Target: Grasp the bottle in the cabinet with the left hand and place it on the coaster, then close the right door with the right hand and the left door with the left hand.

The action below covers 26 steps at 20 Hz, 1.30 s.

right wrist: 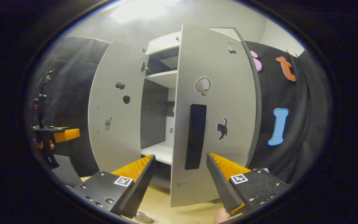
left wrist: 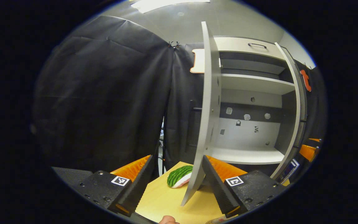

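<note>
No words can be read on anything here. The cabinet is white with grey inside, and its shelves look bare. Both doors stand open. The left gripper has its fingers spread wide, with the left door edge between them. The right gripper is spread wide too, near the right door with its black handle. A green striped coaster lies on the table.
</note>
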Each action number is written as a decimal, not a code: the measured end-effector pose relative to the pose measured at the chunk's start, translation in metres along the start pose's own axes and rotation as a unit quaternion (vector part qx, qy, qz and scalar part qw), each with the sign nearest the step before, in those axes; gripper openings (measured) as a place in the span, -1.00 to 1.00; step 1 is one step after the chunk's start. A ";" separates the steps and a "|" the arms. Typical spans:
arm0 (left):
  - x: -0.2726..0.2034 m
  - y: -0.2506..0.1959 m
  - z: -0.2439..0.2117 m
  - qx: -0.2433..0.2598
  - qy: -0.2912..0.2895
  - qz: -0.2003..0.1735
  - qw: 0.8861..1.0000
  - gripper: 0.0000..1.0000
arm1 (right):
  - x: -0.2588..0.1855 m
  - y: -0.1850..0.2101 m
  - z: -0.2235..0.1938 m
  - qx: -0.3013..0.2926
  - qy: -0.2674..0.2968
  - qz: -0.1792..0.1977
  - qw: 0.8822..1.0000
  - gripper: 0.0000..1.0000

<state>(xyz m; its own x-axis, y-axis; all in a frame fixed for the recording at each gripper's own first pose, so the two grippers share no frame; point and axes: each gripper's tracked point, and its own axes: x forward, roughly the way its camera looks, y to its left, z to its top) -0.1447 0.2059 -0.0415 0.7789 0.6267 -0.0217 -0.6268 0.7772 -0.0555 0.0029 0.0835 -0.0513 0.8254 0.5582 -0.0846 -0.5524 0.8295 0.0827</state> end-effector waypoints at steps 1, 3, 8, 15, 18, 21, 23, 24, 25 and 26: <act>0.004 0.004 -0.001 -0.001 0.000 0.003 1.000 0.94 | -0.001 0.003 -0.002 0.003 0.003 0.001 1.000 0.87; 0.015 0.009 -0.003 0.000 -0.002 0.006 1.000 0.94 | -0.005 0.002 -0.006 0.005 0.006 -0.004 1.000 0.97; 0.035 0.012 -0.017 0.016 0.011 0.004 1.000 0.86 | -0.021 -0.021 -0.015 0.004 0.019 -0.048 0.999 0.97; 0.050 0.007 -0.028 0.015 0.031 -0.015 0.999 0.93 | -0.035 -0.033 -0.029 0.024 0.035 -0.086 0.995 0.97; 0.050 0.005 -0.029 0.016 0.029 -0.028 0.999 0.84 | -0.036 -0.032 -0.034 0.026 0.039 -0.091 0.995 0.97; 0.049 0.003 -0.031 0.029 0.031 -0.044 0.998 0.90 | -0.040 -0.037 -0.038 0.032 0.044 -0.097 0.994 1.00; 0.047 -0.002 -0.030 0.018 0.035 -0.055 0.998 0.80 | -0.041 -0.040 -0.039 0.037 0.046 -0.101 0.993 1.00; 0.047 -0.007 -0.031 0.013 0.036 -0.061 0.997 0.89 | -0.041 -0.041 -0.040 0.040 0.046 -0.101 0.993 1.00; 0.048 -0.011 -0.032 0.010 0.036 -0.067 0.997 0.89 | -0.041 -0.042 -0.040 0.043 0.046 -0.101 0.993 1.00; 0.047 -0.015 -0.032 0.012 0.034 -0.072 0.997 0.89 | -0.042 -0.043 -0.040 0.045 0.047 -0.100 0.993 1.00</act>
<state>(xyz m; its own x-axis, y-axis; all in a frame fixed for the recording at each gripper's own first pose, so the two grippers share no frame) -0.0982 0.2215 -0.0736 0.8602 0.5032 -0.0825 -0.5073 0.8609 -0.0389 -0.0126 0.0258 -0.0915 0.9006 0.3858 -0.2003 -0.3629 0.9209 0.1421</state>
